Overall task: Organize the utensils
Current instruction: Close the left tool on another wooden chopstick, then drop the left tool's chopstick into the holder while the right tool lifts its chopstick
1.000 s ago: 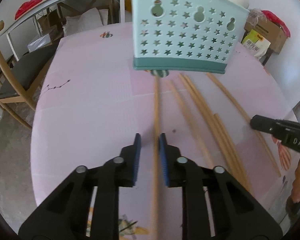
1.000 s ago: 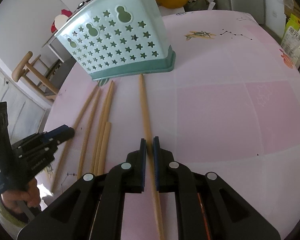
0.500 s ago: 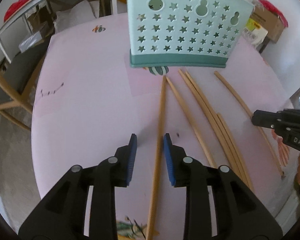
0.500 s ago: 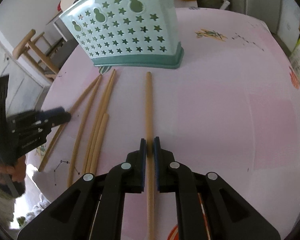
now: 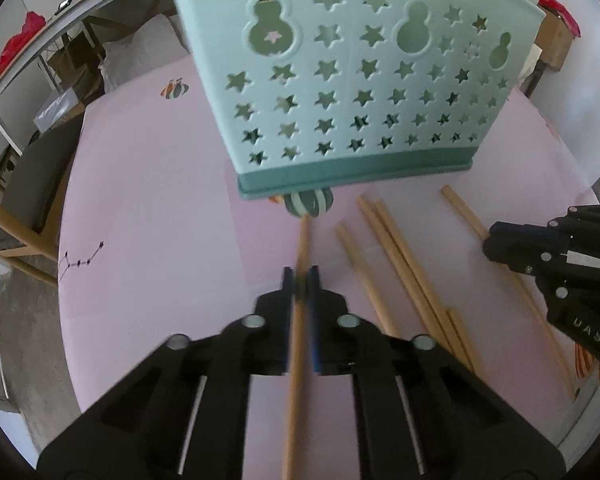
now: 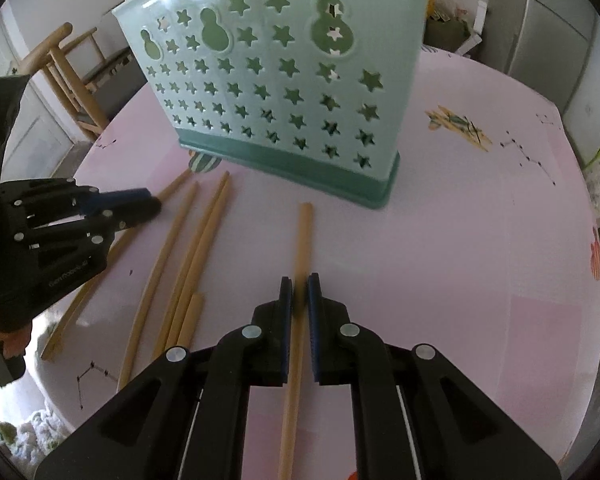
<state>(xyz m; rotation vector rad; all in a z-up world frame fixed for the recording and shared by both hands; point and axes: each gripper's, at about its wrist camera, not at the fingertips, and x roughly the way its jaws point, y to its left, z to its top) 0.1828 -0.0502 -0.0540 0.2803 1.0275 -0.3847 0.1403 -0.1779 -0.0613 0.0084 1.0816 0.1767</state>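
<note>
Partial white lettering on right gripper (image 5: 500, 248) body, not legible

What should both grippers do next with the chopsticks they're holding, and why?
Probably lift both toward the open top of the teal basket. The left gripper and right gripper each have jaws shut on a chopstick, still low beside the basket's base.

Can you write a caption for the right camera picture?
Right tongs gripping one wooden chopstick before the mint star-holed plastic basket.

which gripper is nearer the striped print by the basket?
Left. The left gripper sits just beside the print; the right gripper is farther back, across the chopsticks.
</note>
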